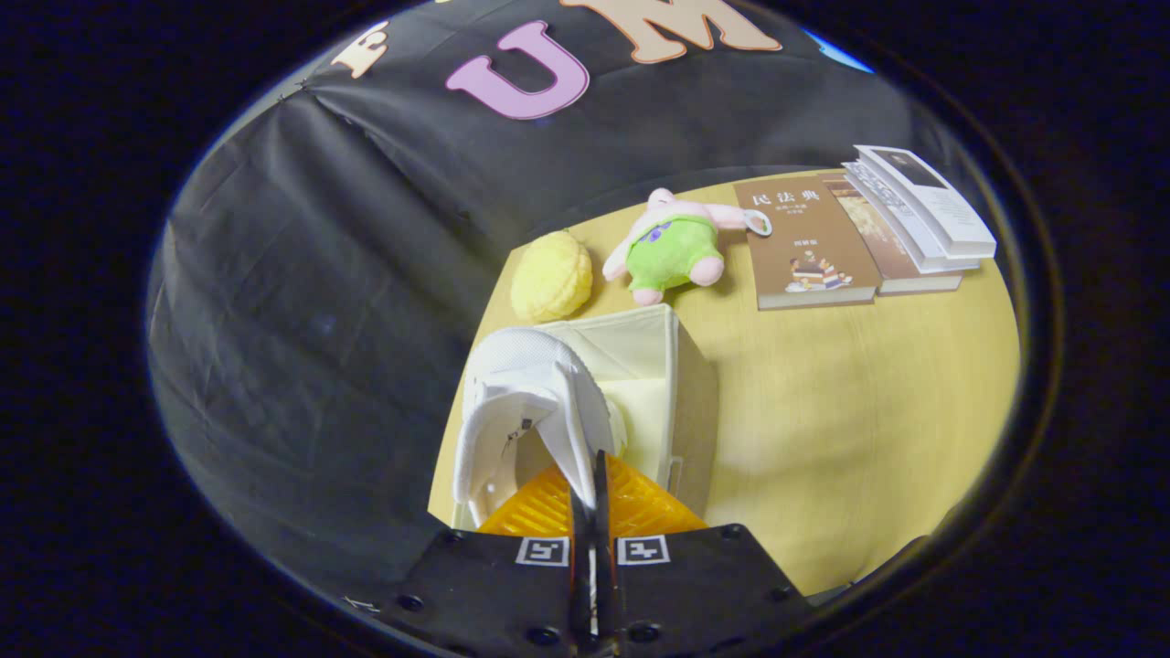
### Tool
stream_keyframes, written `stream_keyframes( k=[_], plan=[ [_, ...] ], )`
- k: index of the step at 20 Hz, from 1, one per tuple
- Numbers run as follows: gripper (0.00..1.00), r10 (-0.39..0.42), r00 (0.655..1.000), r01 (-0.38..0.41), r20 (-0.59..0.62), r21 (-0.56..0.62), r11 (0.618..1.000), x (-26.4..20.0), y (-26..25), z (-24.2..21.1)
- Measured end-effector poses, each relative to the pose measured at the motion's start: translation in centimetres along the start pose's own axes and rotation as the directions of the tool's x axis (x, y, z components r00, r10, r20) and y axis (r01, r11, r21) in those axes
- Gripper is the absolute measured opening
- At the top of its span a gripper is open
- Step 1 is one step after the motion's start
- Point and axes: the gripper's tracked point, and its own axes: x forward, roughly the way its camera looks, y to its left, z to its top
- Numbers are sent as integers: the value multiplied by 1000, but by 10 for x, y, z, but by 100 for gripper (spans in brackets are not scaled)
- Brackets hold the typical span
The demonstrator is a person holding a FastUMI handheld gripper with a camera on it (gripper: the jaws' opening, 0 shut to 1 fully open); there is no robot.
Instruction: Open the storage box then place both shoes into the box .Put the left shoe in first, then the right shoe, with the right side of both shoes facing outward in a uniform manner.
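A white mesh shoe [521,402] hangs from my gripper [590,484], whose orange fingers [539,507] are shut on the edge of the shoe's collar. The shoe's opening faces me and its toe points away. Just beyond and below it stands the cream fabric storage box [681,393], open at the top, with its pale inside showing. The shoe hides the box's near left part. I cannot tell whether another shoe lies inside.
The box stands near the left edge of a light wooden table [841,429]. Beyond it lie a yellow plush ball [551,276] and a pink and green plush toy [676,247]. Several books [859,238] are stacked at the far right.
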Motion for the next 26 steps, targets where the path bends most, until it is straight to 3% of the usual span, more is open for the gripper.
stream_keyframes(
  k=[3, 7, 9, 15, 16, 18, 23, 25, 26],
  plan=[
    [7, -47, 998, 47, 43, 1, 999, 8, -3, 5],
    [28, 42, 992, -47, 116, 43, 998, -21, 10, 24],
    [44, 49, 990, -52, 131, 22, 998, -41, 1, 23],
    [92, 14, 965, 26, 261, -151, 988, -85, -57, 25],
    [100, 7, 952, 53, 306, -187, 981, -95, -68, 27],
    [100, -23, 912, 137, 410, -249, 959, -115, -94, 36],
    [100, -89, 761, 340, 642, -279, 898, -160, -150, 57],
    [100, -81, 716, 373, 693, -281, 884, -162, -165, 59],
    [100, -54, 706, 352, 706, -283, 892, -161, -166, 59]
  ],
)
